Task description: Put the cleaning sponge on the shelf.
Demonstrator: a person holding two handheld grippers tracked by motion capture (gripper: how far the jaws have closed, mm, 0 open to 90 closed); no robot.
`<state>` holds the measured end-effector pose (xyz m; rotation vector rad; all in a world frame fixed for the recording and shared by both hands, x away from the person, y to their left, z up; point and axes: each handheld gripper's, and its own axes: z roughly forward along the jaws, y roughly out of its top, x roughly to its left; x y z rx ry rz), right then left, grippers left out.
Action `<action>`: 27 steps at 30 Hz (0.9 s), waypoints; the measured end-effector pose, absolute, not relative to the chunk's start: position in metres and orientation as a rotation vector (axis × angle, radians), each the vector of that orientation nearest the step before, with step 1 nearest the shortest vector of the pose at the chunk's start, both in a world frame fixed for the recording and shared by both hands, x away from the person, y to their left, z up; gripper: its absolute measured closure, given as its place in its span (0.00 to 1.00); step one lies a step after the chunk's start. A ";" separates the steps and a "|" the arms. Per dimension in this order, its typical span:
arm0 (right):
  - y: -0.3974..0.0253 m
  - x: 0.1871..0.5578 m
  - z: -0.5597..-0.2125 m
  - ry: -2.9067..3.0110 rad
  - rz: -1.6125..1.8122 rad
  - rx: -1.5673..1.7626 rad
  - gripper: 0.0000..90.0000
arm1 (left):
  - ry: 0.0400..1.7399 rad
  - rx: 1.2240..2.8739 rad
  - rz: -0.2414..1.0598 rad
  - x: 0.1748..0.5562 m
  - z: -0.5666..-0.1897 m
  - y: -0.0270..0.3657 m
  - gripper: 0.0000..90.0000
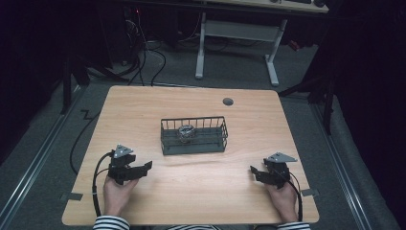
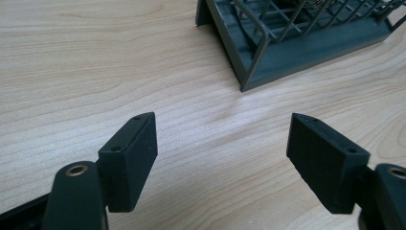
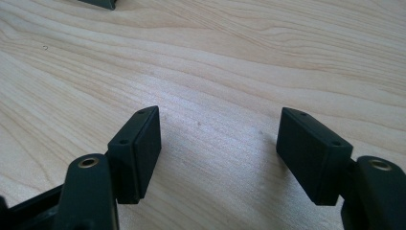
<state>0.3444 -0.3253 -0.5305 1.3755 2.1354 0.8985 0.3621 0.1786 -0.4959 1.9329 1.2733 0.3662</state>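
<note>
A dark grey wire basket (image 1: 193,146) stands in the middle of the wooden table, with a small shiny metallic object (image 1: 186,132) inside it near its left half. My left gripper (image 1: 143,168) rests low at the front left, held in a hand, jaws wide apart and empty. In the left gripper view the left gripper (image 2: 222,139) points over bare wood toward the basket's corner (image 2: 249,62). My right gripper (image 1: 253,171) sits at the front right, also open and empty; the right gripper (image 3: 218,136) has only table wood between its pads.
The table (image 1: 143,110) has a round grey cable grommet (image 1: 228,101) near its far edge. Cables trail from both grippers toward the front edge. Beyond the table are a white desk frame (image 1: 237,43) and floor cables (image 1: 148,57).
</note>
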 end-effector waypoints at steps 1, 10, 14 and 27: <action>-0.325 0.344 -0.531 2.136 0.898 1.375 0.36 | 1.277 1.937 0.377 0.362 -0.497 0.178 0.29; -0.325 0.344 -0.530 2.135 0.897 1.376 0.36 | 1.299 1.971 0.464 0.362 -0.509 0.173 0.29; -0.325 0.344 -0.531 2.136 0.897 1.375 0.36 | 1.309 1.968 0.480 0.362 -0.514 0.174 0.29; -0.325 0.344 -0.531 2.134 0.898 1.375 0.36 | 1.312 1.974 0.525 0.365 -0.519 0.170 0.29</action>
